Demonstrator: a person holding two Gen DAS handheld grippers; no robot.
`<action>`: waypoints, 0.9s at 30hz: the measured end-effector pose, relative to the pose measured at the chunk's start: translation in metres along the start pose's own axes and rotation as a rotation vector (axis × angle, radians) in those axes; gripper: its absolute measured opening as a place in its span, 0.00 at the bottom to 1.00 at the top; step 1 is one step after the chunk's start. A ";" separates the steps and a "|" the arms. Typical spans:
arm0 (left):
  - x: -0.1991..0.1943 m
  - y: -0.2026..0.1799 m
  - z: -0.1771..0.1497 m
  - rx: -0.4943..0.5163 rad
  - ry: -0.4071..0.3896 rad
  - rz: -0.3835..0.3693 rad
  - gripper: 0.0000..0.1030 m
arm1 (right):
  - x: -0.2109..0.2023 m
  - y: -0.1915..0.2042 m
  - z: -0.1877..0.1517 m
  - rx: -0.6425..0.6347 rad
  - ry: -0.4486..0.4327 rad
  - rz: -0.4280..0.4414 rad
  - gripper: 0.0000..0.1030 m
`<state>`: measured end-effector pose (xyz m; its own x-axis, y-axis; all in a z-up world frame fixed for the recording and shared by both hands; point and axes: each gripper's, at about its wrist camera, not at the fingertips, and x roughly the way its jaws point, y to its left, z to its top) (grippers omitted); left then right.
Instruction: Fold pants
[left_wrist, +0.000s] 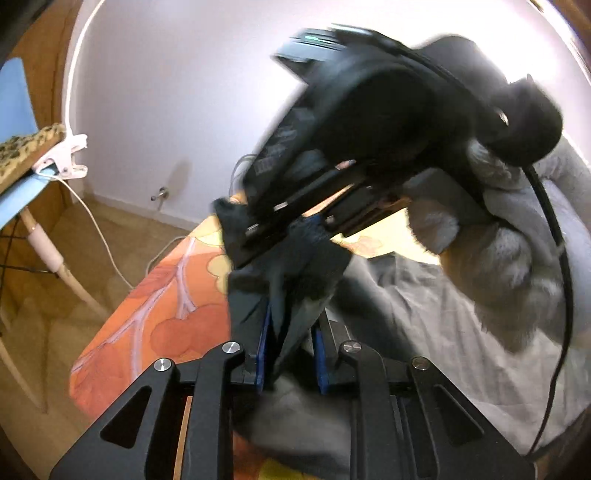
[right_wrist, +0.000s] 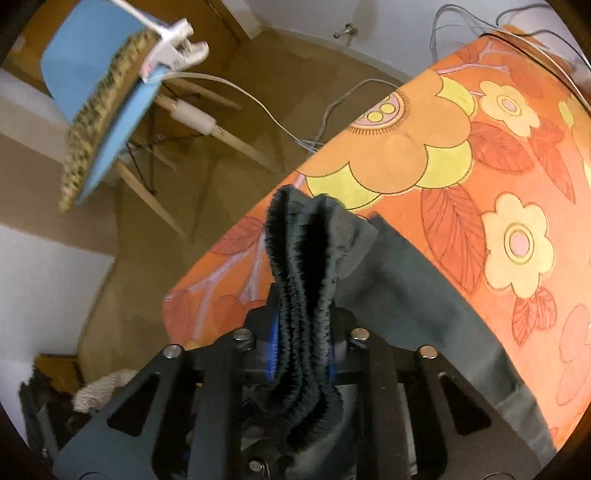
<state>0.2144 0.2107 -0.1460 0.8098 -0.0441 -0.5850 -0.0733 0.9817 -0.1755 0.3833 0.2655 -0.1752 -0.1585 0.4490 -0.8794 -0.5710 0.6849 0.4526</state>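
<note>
Dark grey pants lie on a table with an orange flowered cloth. My left gripper is shut on a bunched fold of them between its blue pads. Just above it, my right gripper grips the same bunch, held by a hand in a fuzzy grey sleeve. In the right wrist view the gathered elastic waistband stands up, doubled over, and my right gripper is shut on it. From there the pants trail down to the right across the flowered cloth.
The table edge runs diagonally, with tan floor beyond it. A blue chair with a patterned cushion stands to the left, with a white clamp on it. Cables trail over the floor. A black cord hangs from the right gripper.
</note>
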 end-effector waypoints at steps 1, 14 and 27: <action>-0.006 0.000 0.000 -0.009 0.001 0.000 0.34 | -0.006 -0.002 -0.001 0.008 -0.012 0.006 0.17; -0.032 -0.044 -0.005 0.037 0.041 -0.087 0.53 | -0.149 -0.022 -0.055 0.117 -0.213 0.037 0.17; -0.063 -0.136 -0.001 0.151 0.081 -0.436 0.53 | -0.289 -0.133 -0.228 0.358 -0.341 -0.151 0.17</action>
<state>0.1731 0.0797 -0.0859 0.6976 -0.4667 -0.5436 0.3538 0.8842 -0.3050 0.3212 -0.0865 -0.0146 0.2104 0.4507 -0.8675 -0.2463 0.8832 0.3992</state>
